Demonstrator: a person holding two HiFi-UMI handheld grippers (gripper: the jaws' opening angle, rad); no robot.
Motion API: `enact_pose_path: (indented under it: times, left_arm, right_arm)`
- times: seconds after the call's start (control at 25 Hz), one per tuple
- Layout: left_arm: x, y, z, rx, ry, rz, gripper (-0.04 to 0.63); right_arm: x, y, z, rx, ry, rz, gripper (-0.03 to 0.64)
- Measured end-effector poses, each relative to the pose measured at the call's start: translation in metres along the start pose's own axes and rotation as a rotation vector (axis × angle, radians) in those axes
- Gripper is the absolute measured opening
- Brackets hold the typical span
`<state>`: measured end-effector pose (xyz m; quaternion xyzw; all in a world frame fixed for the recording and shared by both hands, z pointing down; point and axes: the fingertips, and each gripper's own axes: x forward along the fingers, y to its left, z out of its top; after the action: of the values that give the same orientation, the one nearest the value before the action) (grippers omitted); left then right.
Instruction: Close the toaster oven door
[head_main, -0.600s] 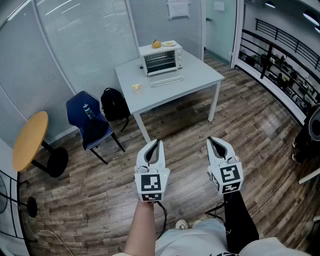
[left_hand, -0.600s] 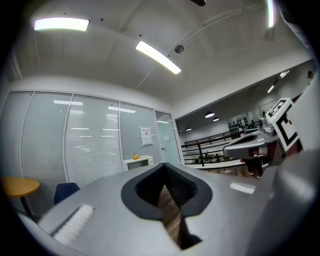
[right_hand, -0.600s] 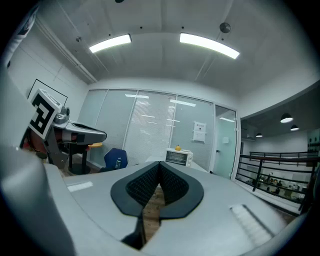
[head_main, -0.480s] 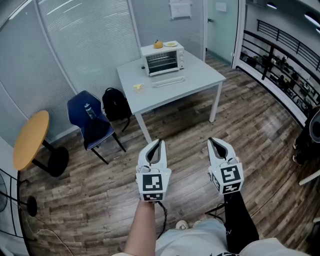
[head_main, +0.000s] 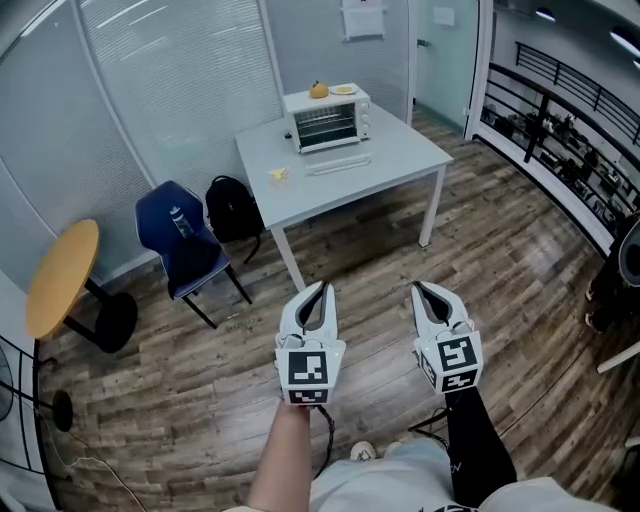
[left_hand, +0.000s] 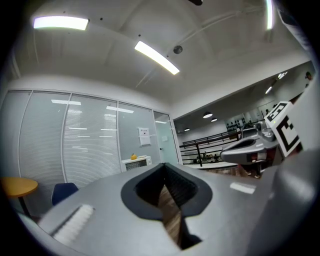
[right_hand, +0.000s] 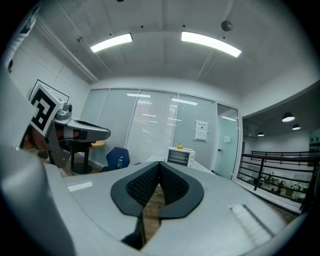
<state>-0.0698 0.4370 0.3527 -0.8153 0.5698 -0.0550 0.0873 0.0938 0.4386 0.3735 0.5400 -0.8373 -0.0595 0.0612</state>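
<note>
The white toaster oven (head_main: 330, 120) stands at the far side of a pale grey table (head_main: 400, 150), its racks showing. A long white piece (head_main: 338, 163), apparently its folded-down door, lies on the table just in front of it. Both grippers hang over the wooden floor, well short of the table and side by side. My left gripper (head_main: 320, 292) is shut and holds nothing, and so is my right gripper (head_main: 425, 290). The oven shows small and distant past the left gripper's (left_hand: 163, 167) shut jaws and past the right gripper's (right_hand: 160, 164) shut jaws.
An orange fruit (head_main: 318, 90) and a small plate (head_main: 343, 89) rest on the oven's top. A yellow scrap (head_main: 277, 174) lies on the table. A blue chair (head_main: 180, 240), a black backpack (head_main: 228, 208) and a round yellow table (head_main: 62, 278) stand at left, a black railing (head_main: 560, 120) at right.
The table and oven sit very slightly further right in the head view. Both grippers stay shut and side by side, the right one a touch higher in the picture.
</note>
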Motion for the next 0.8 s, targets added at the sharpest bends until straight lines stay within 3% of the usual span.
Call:
enact_pose_path:
  times: [0.28, 0.32, 0.44, 0.8]
  left_arm:
    - [-0.003, 0.005, -0.002, -0.032, -0.014, 0.005, 0.058]
    - [-0.001, 0.006, -0.002, -0.042, -0.02, 0.0, 0.062]
    - [0.007, 0.008, -0.004, -0.062, -0.021, -0.015, 0.18]
    - [0.066, 0.012, -0.012, -0.051, -0.011, -0.014, 0.183]
  right_arm:
    - [0.002, -0.004, -0.003, 0.009, 0.003, -0.026, 0.011]
    - [0.003, -0.006, -0.003, 0.017, 0.002, -0.027, 0.044]
    - [0.012, -0.01, -0.004, 0.029, 0.001, -0.026, 0.092]
    - [0.063, -0.045, -0.017, 0.05, -0.005, -0.007, 0.092]
